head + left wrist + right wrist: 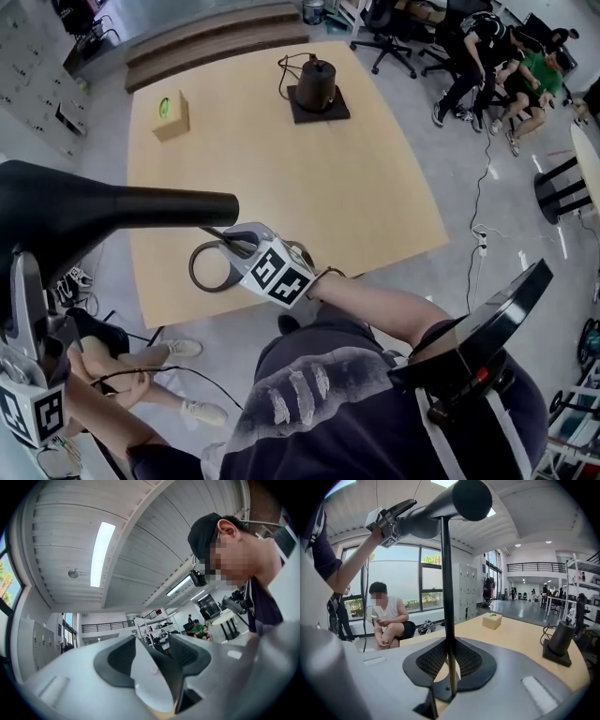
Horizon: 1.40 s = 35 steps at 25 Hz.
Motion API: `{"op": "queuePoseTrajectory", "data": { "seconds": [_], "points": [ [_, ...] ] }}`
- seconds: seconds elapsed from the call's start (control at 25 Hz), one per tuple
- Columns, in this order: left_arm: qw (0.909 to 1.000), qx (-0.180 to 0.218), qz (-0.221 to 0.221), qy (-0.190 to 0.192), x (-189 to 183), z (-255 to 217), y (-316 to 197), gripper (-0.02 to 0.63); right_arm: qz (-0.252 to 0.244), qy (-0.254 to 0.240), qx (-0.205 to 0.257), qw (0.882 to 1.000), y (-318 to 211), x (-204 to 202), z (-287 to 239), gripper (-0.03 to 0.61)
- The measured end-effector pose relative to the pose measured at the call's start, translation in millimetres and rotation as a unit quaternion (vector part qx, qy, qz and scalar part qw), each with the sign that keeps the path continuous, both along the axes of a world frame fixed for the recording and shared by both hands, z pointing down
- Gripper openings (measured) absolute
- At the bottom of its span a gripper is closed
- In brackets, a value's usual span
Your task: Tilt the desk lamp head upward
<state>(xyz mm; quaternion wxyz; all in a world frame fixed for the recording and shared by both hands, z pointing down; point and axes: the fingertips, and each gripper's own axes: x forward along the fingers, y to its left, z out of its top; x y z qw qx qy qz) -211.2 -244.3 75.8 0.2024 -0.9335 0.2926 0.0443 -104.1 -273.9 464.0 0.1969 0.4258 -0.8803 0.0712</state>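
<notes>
- Where the lamp pole point(446, 597) rises closest to the lens, the right gripper point(450, 667) is clenched on it. Its two ribbed pads press the thin dark rod from either side.
- Above that grip the lamp head point(436, 510) runs from the pole's top out to the person's left. It is a long black tube, roughly level.
- At its far end the left gripper point(152, 644) points up toward the ceiling and grasps the lamp head. A pale curved wall and a dark edge of the head sit between its pads.
- Just beyond the pole lies the table point(309, 187), a bare, pale wood top. The lamp stands by its near left corner.
- Left of that corner a seated person point(386, 616) sits on the grey floor point(450, 150), which spreads around the table.
- Near the table's far left stands a small cardboard box point(172, 115), closed, with a green mark on top. Its contents are hidden.
- Near the far edge, well apart from the box, a dark kettle point(315, 84) stands on a dark square base point(333, 111). A cord loops off its left side, and its inside cannot be seen.
- Past the table are office chairs point(384, 37) and seated people point(506, 66).
- Farther off are tall windows point(403, 578), grey lockers point(466, 590) and a railed mezzanine point(534, 566).
- A long light strip point(103, 552) runs along the ribbed ceiling.
</notes>
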Motion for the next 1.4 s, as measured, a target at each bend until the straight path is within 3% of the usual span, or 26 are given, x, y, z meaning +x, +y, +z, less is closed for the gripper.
{"op": "queuePoseTrajectory", "data": {
  "seconds": [0.44,0.88,1.08,1.24,1.4],
  "points": [
    [0.9997,-0.001,0.010,-0.022,15.4,-19.6,7.7,0.230,0.007,0.012,-0.002,1.000,6.1,-3.0,-8.7,0.035],
    [0.9989,0.020,-0.022,-0.037,1.5,-17.8,12.5,0.230,-0.001,0.019,0.010,1.000,11.4,-9.1,-10.0,0.038],
    [0.9991,0.004,-0.038,-0.017,-23.1,-7.4,16.9,0.250,-0.005,0.000,0.022,1.000,15.7,-1.0,-11.5,0.181],
    [0.9968,-0.039,-0.068,0.017,-62.0,19.2,15.0,0.256,0.019,-0.030,0.019,0.999,19.5,26.1,-21.2,0.190],
    [0.9953,-0.051,-0.078,0.025,-77.4,44.7,27.0,0.256,0.016,-0.014,0.025,0.999,31.9,36.3,-22.6,0.189]
  ]
}}
